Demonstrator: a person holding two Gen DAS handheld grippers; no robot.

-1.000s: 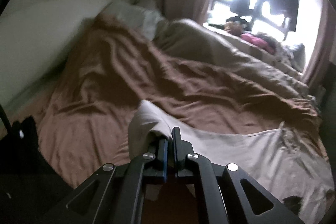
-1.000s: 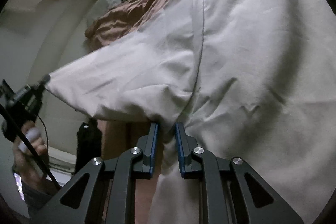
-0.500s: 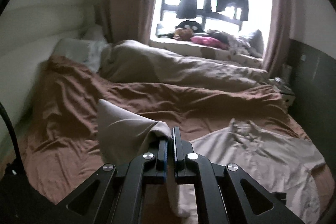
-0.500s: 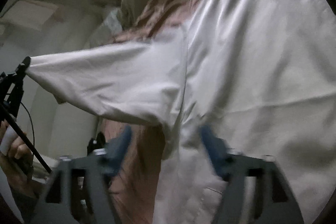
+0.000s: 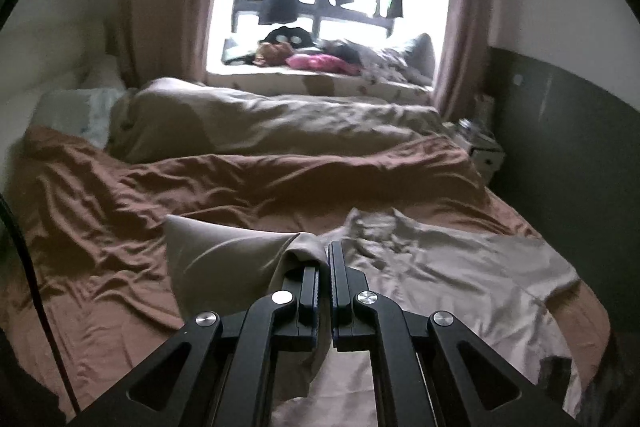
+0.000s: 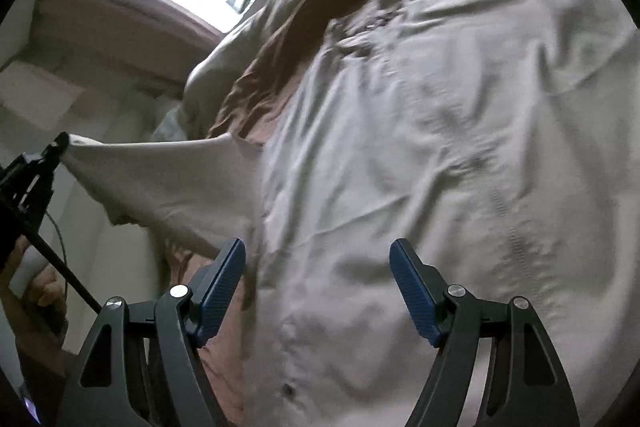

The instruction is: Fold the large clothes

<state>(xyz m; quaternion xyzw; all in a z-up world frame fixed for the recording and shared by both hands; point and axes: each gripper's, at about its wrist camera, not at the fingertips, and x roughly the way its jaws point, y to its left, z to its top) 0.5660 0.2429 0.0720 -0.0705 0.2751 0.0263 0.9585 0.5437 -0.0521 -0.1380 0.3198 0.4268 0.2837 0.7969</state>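
Note:
A large pale beige shirt (image 5: 448, 267) lies spread on the brown bedsheet (image 5: 100, 227). My left gripper (image 5: 325, 259) is shut on the end of its sleeve (image 5: 224, 255) and holds it lifted above the bed. In the right wrist view the shirt body (image 6: 440, 147) fills the frame and the sleeve (image 6: 168, 179) stretches left to the left gripper (image 6: 52, 151). My right gripper (image 6: 318, 263) is open and empty, its jaws wide apart just above the shirt near the armpit seam.
A grey-beige duvet (image 5: 280, 123) lies bunched along the far side of the bed, with a pillow (image 5: 76, 115) at far left. A window sill with clothes (image 5: 320, 61) is behind. A dark wall panel (image 5: 560, 155) and small nightstand (image 5: 480, 147) stand at right.
My right gripper has opened and let go of the shirt at the armpit. My left gripper has lifted and swung with the sleeve, now facing the window.

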